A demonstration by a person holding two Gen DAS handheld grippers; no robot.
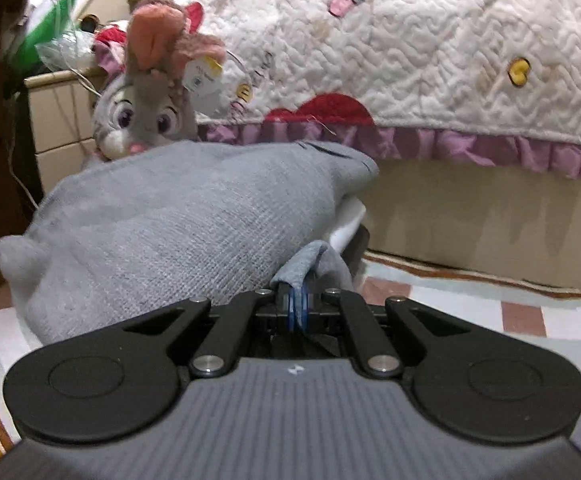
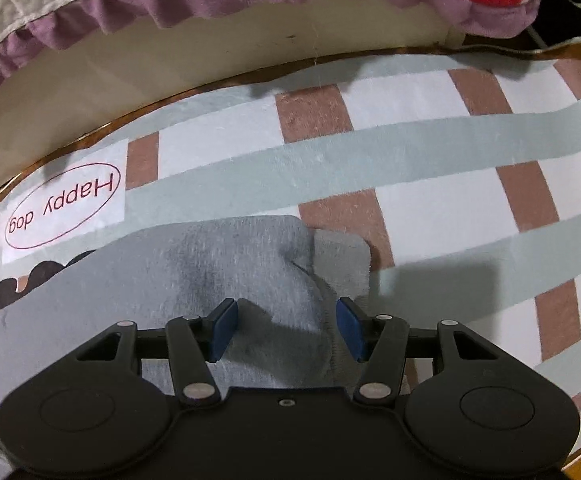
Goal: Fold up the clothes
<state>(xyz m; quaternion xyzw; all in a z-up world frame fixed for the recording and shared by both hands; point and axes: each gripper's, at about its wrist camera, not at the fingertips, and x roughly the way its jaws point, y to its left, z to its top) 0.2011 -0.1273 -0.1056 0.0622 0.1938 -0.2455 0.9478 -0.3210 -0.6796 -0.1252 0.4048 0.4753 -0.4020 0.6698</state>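
Observation:
A grey knitted garment [image 1: 178, 216] lies bunched on a checked mat [image 1: 470, 304]. My left gripper [image 1: 297, 308] is shut on a fold of its grey fabric, which sticks up between the blue pads. In the right wrist view the same grey garment [image 2: 230, 264] lies flat on the mat [image 2: 430, 148]. My right gripper [image 2: 286, 328] is open, its blue pads [image 2: 224, 330] on either side of a raised corner of the cloth, just above it.
A bed with a white quilted cover and purple frill [image 1: 410, 60] runs along the far side of the mat; it also shows in the right wrist view [image 2: 130, 12]. A plush rabbit [image 1: 150, 100] leans behind the garment. A cream drawer unit [image 1: 58, 120] stands at left.

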